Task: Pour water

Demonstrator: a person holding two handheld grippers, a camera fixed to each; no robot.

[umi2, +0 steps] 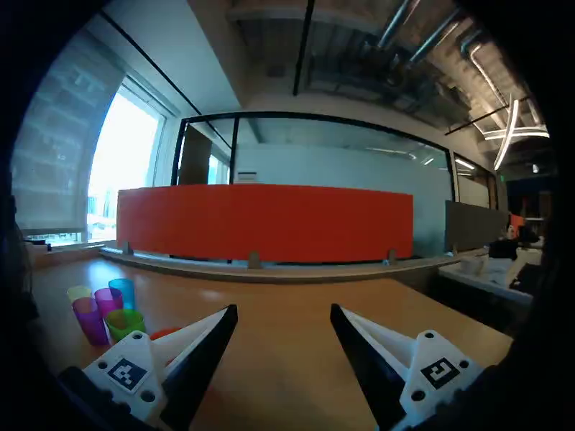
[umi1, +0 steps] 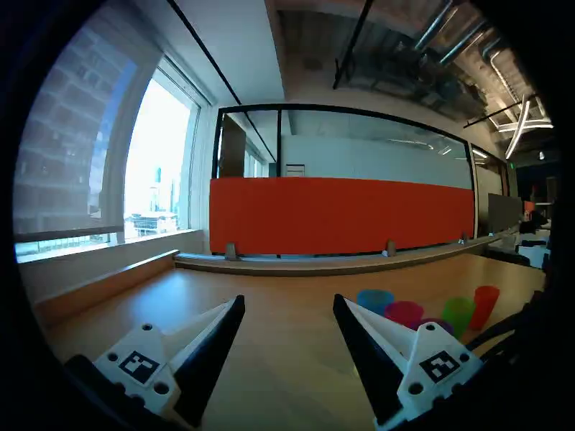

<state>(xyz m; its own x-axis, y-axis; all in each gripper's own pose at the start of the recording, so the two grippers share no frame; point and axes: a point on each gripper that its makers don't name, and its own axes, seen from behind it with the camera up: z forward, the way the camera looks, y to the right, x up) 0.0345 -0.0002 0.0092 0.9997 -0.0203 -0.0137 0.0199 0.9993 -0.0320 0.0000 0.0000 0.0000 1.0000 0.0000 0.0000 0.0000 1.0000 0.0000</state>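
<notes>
Left gripper [umi1: 288,298]: I log its fingers spread apart above the wooden table [umi1: 287,373]. Right gripper [umi2: 284,307]: fingers likewise apart. Cluster of cups [umi2: 108,300]: upright on the table, ahead and right of my left gripper, low left in the right gripper view. It includes a blue cup [umi1: 375,300], pink cup [umi1: 404,312], green cup [umi1: 458,314] and orange cup [umi1: 486,305]. Beyond: orange partition [umi1: 338,215], window [umi1: 154,179].
</notes>
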